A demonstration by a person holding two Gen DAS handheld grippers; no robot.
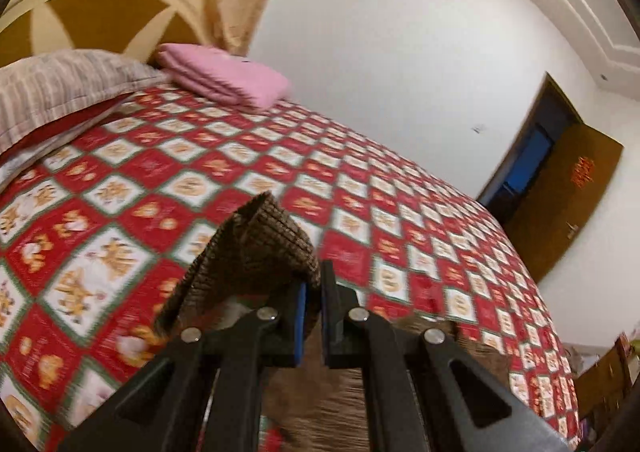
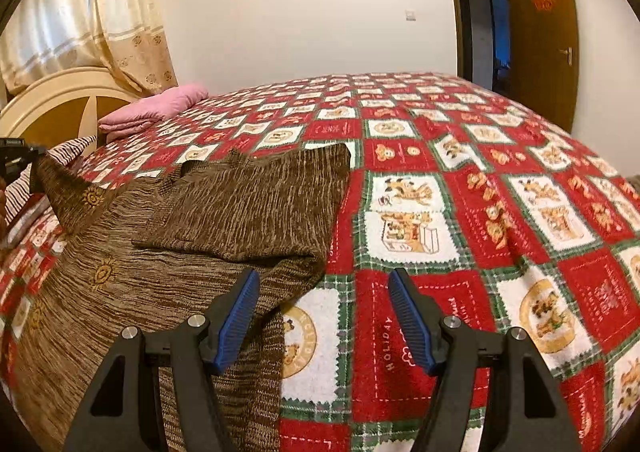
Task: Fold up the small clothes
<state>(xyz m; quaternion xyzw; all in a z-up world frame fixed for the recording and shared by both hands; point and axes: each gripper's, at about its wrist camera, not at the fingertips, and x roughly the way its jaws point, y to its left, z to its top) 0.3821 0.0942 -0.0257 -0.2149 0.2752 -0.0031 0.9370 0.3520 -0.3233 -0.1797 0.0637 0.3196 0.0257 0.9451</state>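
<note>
Your left gripper [image 1: 314, 292] pinches a corner of the brown knitted sweater [image 2: 224, 212], lifted over the red checkered bedspread [image 2: 460, 188]; your right gripper [image 2: 324, 316] is open (holding nothing).

Left hand-held gripper [image 1: 314, 294] clamped tight on brown knit sweater [image 1: 256, 248], raised; right hand-held gripper [image 2: 322, 316] spread wide, gripping nothing.

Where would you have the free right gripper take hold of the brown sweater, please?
Probably the brown sweater at its near right hem, just below the open right gripper. Come from the right: that edge lies flat, while the left gripper lifts the far corner.
</note>
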